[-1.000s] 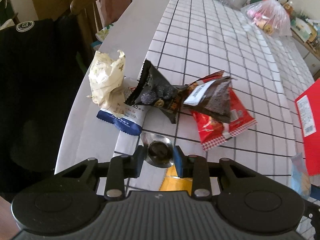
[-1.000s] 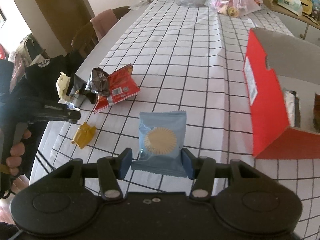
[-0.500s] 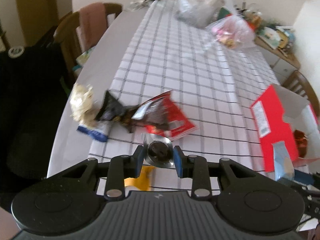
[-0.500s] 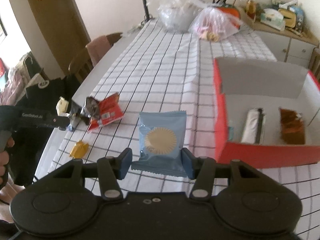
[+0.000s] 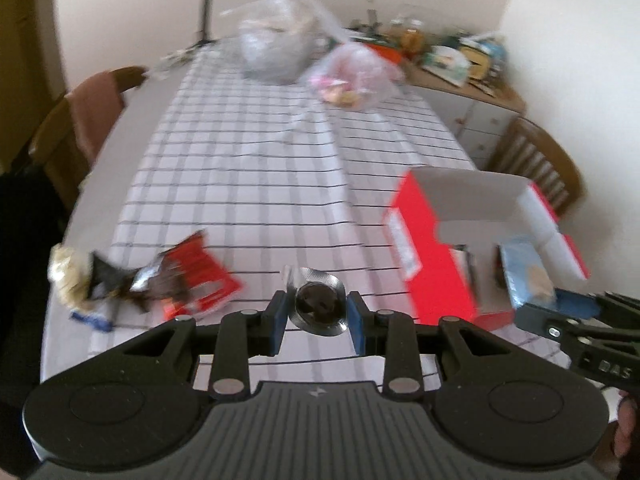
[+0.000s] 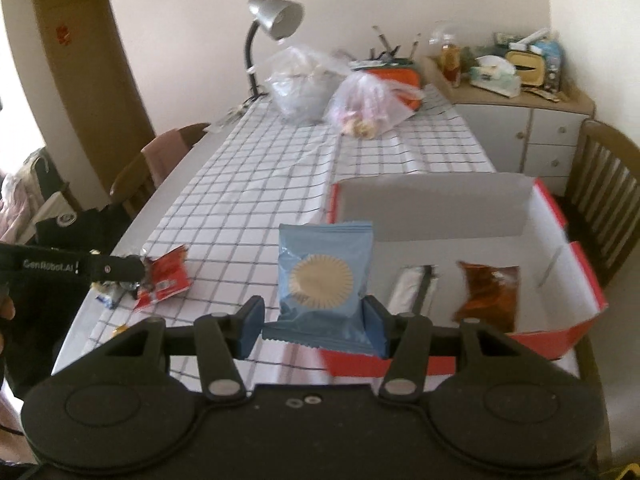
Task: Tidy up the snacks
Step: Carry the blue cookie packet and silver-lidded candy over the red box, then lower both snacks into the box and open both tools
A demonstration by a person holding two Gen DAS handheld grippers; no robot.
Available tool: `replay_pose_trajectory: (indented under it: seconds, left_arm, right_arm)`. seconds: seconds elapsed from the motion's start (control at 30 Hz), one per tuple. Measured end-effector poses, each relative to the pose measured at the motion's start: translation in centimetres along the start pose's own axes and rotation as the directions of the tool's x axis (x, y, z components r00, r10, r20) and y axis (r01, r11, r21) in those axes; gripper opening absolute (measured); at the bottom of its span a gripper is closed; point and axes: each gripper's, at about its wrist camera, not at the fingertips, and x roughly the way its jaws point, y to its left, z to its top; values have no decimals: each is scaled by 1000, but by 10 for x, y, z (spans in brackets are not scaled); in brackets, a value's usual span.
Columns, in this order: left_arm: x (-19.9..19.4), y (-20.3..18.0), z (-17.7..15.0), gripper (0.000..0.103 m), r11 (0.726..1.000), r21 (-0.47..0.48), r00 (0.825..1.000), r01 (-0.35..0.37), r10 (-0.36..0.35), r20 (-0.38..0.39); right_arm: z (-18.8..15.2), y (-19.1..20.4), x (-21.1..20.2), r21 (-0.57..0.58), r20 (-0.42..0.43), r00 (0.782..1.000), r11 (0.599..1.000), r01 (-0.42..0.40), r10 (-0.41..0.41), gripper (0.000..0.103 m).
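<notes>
My left gripper (image 5: 319,318) is shut on a small round snack in clear silver wrap (image 5: 319,304), held above the checked tablecloth. My right gripper (image 6: 314,326) is shut on a light blue snack packet (image 6: 324,280) with a beige sun disc, at the near left corner of the open red box (image 6: 576,332). Inside the box lie a white bar (image 6: 414,290) and a brown packet (image 6: 490,294). At the table's left edge sits a pile: a red packet (image 5: 200,280), a dark packet (image 5: 108,280) and a cream wrapper (image 5: 66,276). In the left wrist view the blue packet (image 5: 526,276) hangs over the box.
Two clear plastic bags (image 6: 340,100) and a grey desk lamp (image 6: 274,20) stand at the table's far end. Wooden chairs stand at the left (image 6: 136,180) and right (image 6: 604,184). A cluttered sideboard (image 6: 516,120) lies behind. A yellow wrapper (image 6: 120,326) peeks at the near left.
Both grippers have risen and swung right toward the red box, each keeping its snack. The snack pile has fallen away to the left, and the box interior has come into view.
</notes>
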Motion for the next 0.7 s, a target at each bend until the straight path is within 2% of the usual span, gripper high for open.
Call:
replay_pose_trajectory:
  seconds: [0.43, 0.7]
  left_arm:
    - [40, -122, 25, 31, 981, 182, 997, 72, -69, -24]
    - [82, -168, 35, 31, 970, 220, 991, 104, -83, -101]
  right_arm:
    - [5, -88, -2, 62, 12, 992, 990, 123, -124, 52]
    - [11, -127, 17, 58, -43, 985, 983, 172, -170, 52]
